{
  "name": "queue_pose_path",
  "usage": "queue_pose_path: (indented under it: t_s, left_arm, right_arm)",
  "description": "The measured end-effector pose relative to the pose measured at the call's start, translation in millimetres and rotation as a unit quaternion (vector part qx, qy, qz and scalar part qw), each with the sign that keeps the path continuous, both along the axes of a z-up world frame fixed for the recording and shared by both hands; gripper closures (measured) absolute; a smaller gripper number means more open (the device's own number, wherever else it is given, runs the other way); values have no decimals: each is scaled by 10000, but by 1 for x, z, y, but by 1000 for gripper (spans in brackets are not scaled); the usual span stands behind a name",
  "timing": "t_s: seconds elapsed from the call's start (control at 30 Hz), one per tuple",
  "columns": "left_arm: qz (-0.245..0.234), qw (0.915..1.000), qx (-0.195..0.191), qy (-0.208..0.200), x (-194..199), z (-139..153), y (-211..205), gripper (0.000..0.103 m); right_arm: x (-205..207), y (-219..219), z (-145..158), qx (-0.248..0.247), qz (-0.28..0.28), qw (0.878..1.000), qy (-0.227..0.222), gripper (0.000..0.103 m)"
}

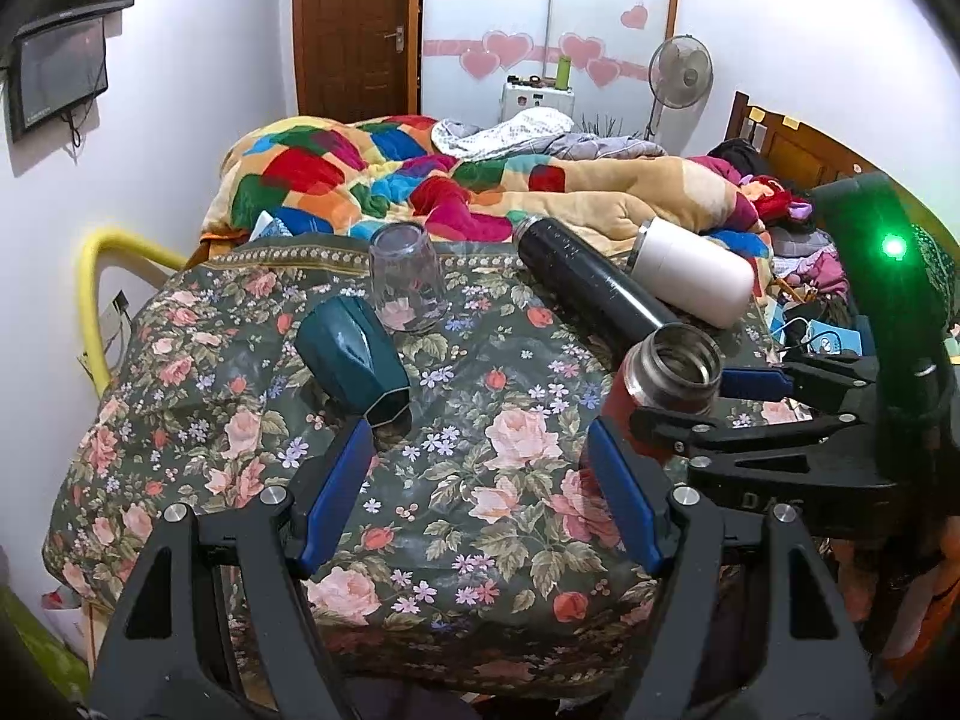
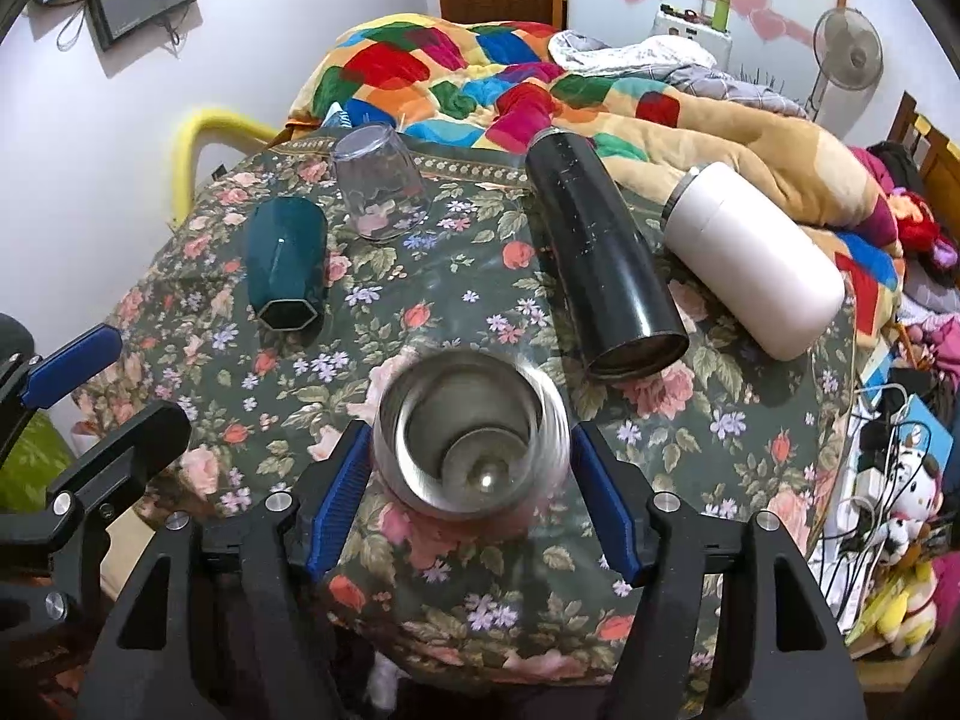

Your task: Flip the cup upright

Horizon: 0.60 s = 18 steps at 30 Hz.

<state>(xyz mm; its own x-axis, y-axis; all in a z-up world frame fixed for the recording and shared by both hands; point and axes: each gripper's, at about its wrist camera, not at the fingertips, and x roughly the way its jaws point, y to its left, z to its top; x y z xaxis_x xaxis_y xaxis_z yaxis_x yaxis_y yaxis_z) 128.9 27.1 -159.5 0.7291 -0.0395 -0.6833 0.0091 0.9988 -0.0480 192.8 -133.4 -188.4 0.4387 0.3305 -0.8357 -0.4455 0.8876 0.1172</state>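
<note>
Here right claw [image 2: 471, 468] grips red steel cup [image 1: 666, 387] upright near cloth edge; left claw [image 1: 480, 480] wide, bare.

Left gripper [image 1: 480, 480] level, fingers spread wide, holding nothing. Right gripper [image 2: 471, 486] clamped on the red cup [image 1: 660, 390], mouth up.

The red cup with a brushed steel mouth [image 2: 471, 459] shines inside. A glossy black metal flask [image 2: 606, 252] looks scuffed; the matt white bottle [image 2: 759, 276] looks smooth. The clear plastic tumbler [image 2: 381, 189] is see-through, the faceted teal cup [image 2: 285, 261] glossy. All sit on soft floral cloth [image 2: 456, 306].
</note>
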Motion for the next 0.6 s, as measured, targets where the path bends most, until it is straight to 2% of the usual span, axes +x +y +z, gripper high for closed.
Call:
queue_pose_path:
  t_s: [0.13,0.3,0.43,0.6]
  left_arm:
    - [-54,9997,-33,-222,-13,20,-6,30]
    - [-147,9973,-102,-711,-36,59,-17,30]
    - [-249,9921,-185,-1217,-61,94,-27,30]
    - [-336,9791,-214,-1992,-103,141,-39,27]
  right_arm:
    - [-19,-13,23,167,-12,9996,-229,39]
    - [-55,-41,78,465,-192,9934,-1032,39]
    - [-96,-72,132,886,-450,9761,-1932,39]
    - [-143,-96,177,1262,-725,9473,-2853,39]
